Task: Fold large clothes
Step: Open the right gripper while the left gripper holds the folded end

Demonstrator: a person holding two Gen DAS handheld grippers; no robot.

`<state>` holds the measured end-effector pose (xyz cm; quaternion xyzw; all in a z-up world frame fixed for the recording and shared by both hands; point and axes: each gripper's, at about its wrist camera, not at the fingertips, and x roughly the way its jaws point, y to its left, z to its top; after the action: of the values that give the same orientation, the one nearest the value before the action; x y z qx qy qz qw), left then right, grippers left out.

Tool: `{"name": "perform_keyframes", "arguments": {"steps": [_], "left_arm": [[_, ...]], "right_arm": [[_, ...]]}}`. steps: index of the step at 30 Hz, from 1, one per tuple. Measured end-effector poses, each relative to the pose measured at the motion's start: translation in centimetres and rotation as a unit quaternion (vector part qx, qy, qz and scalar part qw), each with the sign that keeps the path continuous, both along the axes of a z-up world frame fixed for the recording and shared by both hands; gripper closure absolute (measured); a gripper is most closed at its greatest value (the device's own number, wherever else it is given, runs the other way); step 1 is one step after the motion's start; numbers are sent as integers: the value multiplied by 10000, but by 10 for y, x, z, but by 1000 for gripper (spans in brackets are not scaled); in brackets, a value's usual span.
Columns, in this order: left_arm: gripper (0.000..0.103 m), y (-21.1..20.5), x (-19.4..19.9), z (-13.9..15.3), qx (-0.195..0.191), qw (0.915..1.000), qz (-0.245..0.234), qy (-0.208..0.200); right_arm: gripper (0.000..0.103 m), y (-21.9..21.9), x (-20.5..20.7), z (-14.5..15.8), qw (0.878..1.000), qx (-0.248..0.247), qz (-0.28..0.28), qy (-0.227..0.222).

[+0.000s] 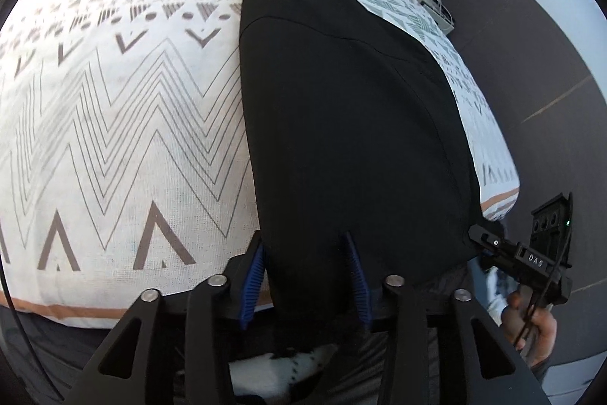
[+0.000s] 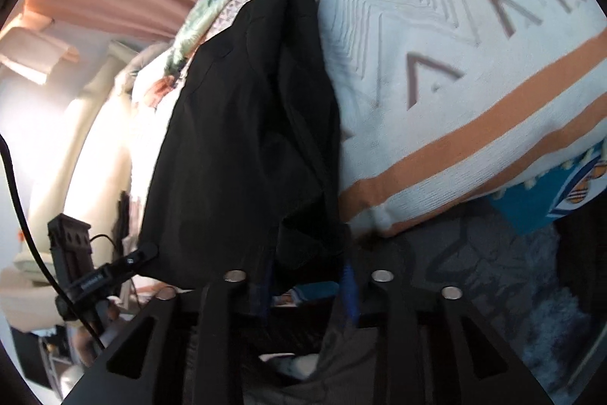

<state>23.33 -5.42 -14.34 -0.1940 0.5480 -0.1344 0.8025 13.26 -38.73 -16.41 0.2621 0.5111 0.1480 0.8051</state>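
- The white cotton bed cover with grey zigzag and triangle print (image 1: 114,109) is used as the folding surface; it should be kept flat, without being dragged by the cloth.
- The left gripper (image 1: 303,238) is seen with its blue pads spread, and the near left corner of the garment lies between them. No pressing on the fabric is seen, so a firm pinch on all layers should be made before any lift.
- The large black smooth-fabric garment (image 1: 341,101) is laid lengthwise on the bed cover, already doubled as it seems, and its near end hangs over the bed edge.
- The right gripper (image 2: 307,268) is placed at the near right corner, with bunched black cloth between its fingers; whether it is pinched cannot be told, since this part is dark and blurred.
- Probably the near end is to be carried to the far end; both corners should be raised together and level, so that the edges are matched.
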Motion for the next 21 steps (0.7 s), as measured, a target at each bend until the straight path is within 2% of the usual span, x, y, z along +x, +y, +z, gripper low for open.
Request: {"name": "perform_keyframes", "arguments": {"steps": [2,4,5,10,18,21], "left_arm": [[56,8,3,0,-129,9998,130,49],[56,16,5,3,-144,9996,225,-64],[56,18,7,5,-132,9995,263,-116],[55,26,30,5,-177,9988,422,-158],[55,30,84,-2,-211,9985,497,-75],[51,31,106,-5,-239,9981,561,-38]], "right_arm": [[56,-4,6,11,9998,-145,-3,-99],[38,-11,11,22,9995,-157,-59,-255],[36,-14,13,25,9993,-127,-99,-328],[35,-22,39,33,9990,-23,-202,-406],[35,-26,83,24,9996,51,-111,-249],[35,-24,100,20,9998,85,-58,-180]]}}
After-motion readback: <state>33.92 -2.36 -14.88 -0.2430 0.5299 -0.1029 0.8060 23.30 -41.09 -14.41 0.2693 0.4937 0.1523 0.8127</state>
